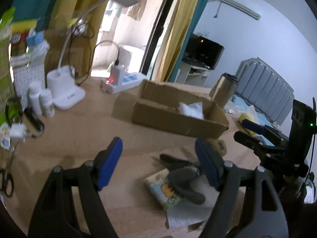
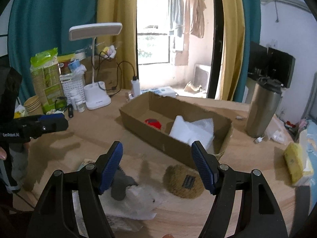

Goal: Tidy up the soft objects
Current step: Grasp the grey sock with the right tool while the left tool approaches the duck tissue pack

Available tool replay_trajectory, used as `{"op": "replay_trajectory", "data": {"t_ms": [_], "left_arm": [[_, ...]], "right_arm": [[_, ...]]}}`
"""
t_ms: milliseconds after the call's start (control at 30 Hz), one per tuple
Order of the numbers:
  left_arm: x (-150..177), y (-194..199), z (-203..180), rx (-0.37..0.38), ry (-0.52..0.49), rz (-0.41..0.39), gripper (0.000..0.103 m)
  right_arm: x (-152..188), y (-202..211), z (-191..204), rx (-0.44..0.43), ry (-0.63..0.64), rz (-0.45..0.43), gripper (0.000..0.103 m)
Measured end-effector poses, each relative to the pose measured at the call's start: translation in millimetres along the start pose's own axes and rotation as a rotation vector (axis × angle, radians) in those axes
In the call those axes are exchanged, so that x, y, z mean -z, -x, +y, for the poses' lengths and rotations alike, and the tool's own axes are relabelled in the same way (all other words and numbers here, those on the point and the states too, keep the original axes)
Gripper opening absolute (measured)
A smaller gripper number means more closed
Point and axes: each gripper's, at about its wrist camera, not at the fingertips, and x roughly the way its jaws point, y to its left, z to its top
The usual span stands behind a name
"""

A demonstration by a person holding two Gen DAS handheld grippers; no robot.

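An open cardboard box [image 2: 138, 119] lies on the wooden table and holds a red soft thing [image 2: 152, 123] and white foam wrap [image 2: 192, 129]; the box also shows in the left wrist view [image 1: 178, 121]. In front of it lie a brown fuzzy pouch [image 2: 183, 181], a grey glove [image 2: 120, 184] and a white plastic bag [image 2: 138, 204]. The left view shows the grey glove [image 1: 186, 182] on a small printed packet [image 1: 162, 188]. My left gripper [image 1: 158, 163] is open above them. My right gripper [image 2: 156, 165] is open and empty above the glove and pouch; it also shows in the left view [image 1: 257, 130].
A white desk lamp [image 2: 97, 99], small bottles [image 2: 77, 101], paper cups [image 2: 33, 105], a power strip [image 1: 122, 81] and cables crowd the table's back left. A steel tumbler [image 2: 263, 107] stands right of the box. A yellow sponge [image 2: 293, 160] lies at the right edge. Scissors [image 1: 6, 182] lie far left.
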Motion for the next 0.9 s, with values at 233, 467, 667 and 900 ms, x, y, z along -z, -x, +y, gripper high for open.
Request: {"op": "replay_trajectory", "data": {"t_ms": [233, 467, 667, 900], "left_arm": [[20, -2, 13, -0.025, 0.047, 0.027, 0.078], [28, 0, 23, -0.04, 0.085, 0.029, 0.079], [36, -4, 31, -0.039, 0.111, 0.049, 0.091], [40, -5, 31, -0.046, 0.102, 0.046, 0.092]], "right_arm": [[10, -16, 22, -0.077, 0.014, 0.045, 0.075], [17, -36, 41, -0.126, 0.024, 0.101, 0.075], [21, -55, 50, -0.162, 0.043, 0.163, 0.075], [29, -77, 54, -0.195, 0.025, 0.239, 0.075]]}}
